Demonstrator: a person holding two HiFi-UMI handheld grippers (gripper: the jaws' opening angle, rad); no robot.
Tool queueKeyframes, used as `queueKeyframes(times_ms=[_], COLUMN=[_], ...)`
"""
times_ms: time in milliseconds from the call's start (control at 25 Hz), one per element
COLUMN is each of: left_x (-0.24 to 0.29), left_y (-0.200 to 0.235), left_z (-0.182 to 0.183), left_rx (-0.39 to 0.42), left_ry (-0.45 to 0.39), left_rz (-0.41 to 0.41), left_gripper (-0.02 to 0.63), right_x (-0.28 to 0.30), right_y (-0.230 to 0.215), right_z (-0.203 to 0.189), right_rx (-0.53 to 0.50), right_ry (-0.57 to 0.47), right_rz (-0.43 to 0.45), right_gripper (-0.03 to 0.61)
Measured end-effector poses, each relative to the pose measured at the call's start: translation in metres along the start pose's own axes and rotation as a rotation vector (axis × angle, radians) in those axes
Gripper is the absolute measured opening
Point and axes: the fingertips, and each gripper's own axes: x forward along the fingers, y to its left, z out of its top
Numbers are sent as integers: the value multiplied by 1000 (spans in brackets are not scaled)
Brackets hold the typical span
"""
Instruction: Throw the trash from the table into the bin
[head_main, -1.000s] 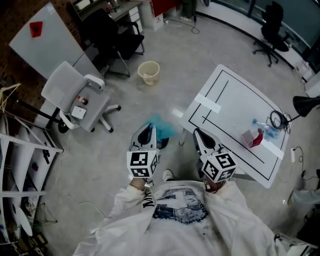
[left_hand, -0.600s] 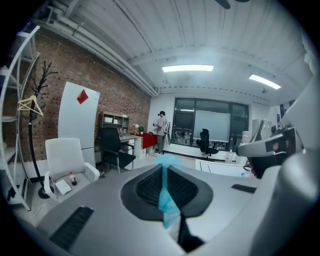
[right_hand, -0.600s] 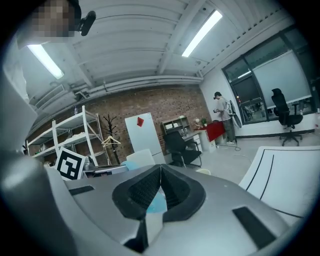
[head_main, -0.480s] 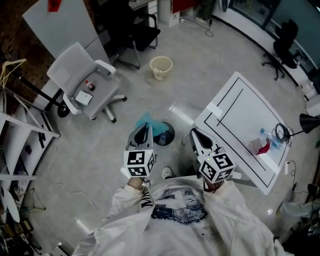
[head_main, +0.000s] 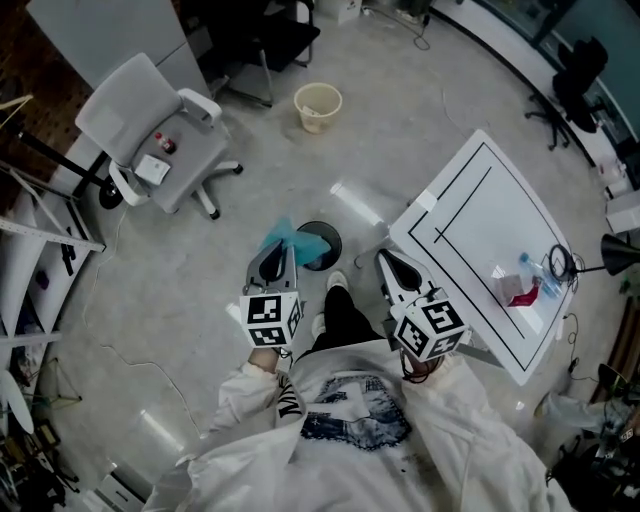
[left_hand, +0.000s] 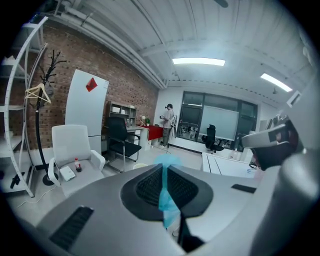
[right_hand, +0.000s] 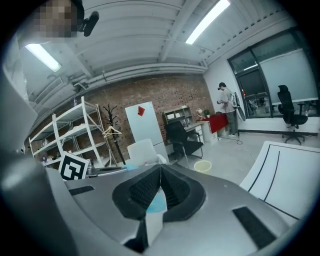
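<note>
Head view shows two grippers: the left gripper (head_main: 282, 250) pinches one blue scrap (head_main: 303, 241), the right gripper (head_main: 387, 260) closed on nothing.

White office chair (head_main: 190, 178) with small bottle (head_main: 167, 147) on seat, black chair (left_hand: 120, 141) beyond

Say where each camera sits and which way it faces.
Head view: on the head, steeply down at floor, table and beige bin; sleeves, left gripper and right gripper show.
Left gripper view: rides that gripper, looks along fingers shut on blue trash toward the white chair.
Right gripper view: rides that gripper, looks along shut fingers toward brick wall.
All share the chair.
</note>
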Motion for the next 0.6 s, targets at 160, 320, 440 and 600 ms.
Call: queueKeyframes(times_ms=[160,320,440,600], left_x=[18,41,56,82], left_y=[7,16,21,20], left_z=[-11,-21,-32,-43], left_rx=[4,5,-14,-10], left_ry=[39,72,105,130], left_rz=[4,16,16,10], left_gripper=[14,14,12,11], right_x=[25,53,72,99], right_y=[-8,-22,-24,-42], right_z=[-6,-13,-20,-38], right_rx=[4,19,38,29], right_ry=[31,45,34,87], right_rz=[18,40,91,82], right_gripper=[21,21,21,21])
